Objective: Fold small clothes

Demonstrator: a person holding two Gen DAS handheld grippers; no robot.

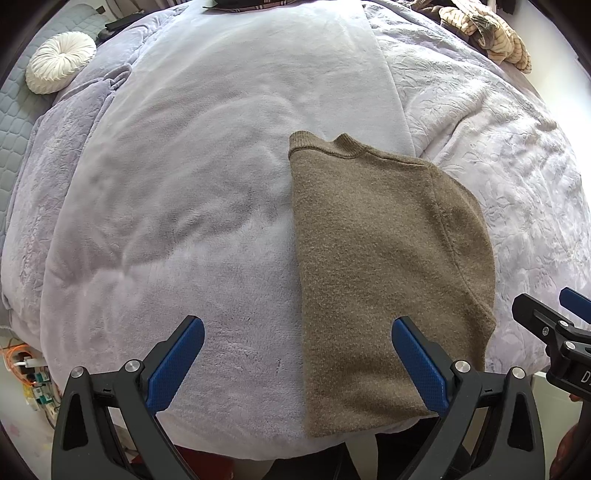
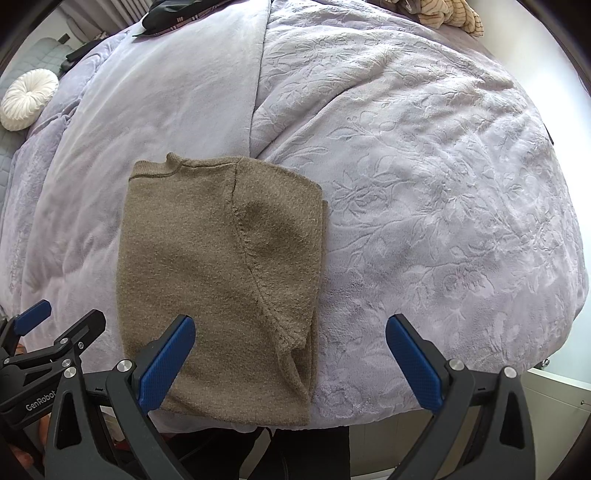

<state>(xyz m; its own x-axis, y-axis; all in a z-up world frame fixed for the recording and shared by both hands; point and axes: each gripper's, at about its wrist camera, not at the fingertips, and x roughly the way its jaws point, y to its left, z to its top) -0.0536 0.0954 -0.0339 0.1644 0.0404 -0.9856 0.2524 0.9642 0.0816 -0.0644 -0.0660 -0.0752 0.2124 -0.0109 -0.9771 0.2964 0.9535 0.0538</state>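
A small olive-brown knit sweater [image 1: 380, 266] lies flat on the lilac blanket [image 1: 184, 206], folded lengthwise into a narrow strip, neckline at the far end, hem at the near bed edge. It also shows in the right wrist view [image 2: 218, 280], with a sleeve folded over its right side. My left gripper [image 1: 297, 354] is open and empty above the near edge, its right finger over the sweater's hem. My right gripper [image 2: 290, 354] is open and empty, its left finger over the sweater's near part. Each gripper shows at the other view's edge.
A floral-embossed lilac duvet [image 2: 424, 184] covers the bed's right side. A round white cushion [image 1: 61, 61] lies far left. Striped brown clothes [image 1: 487, 33] are piled at the far right. Dark fabric [image 2: 173, 14] lies at the far end. Cables [image 1: 29, 373] lie on the floor at left.
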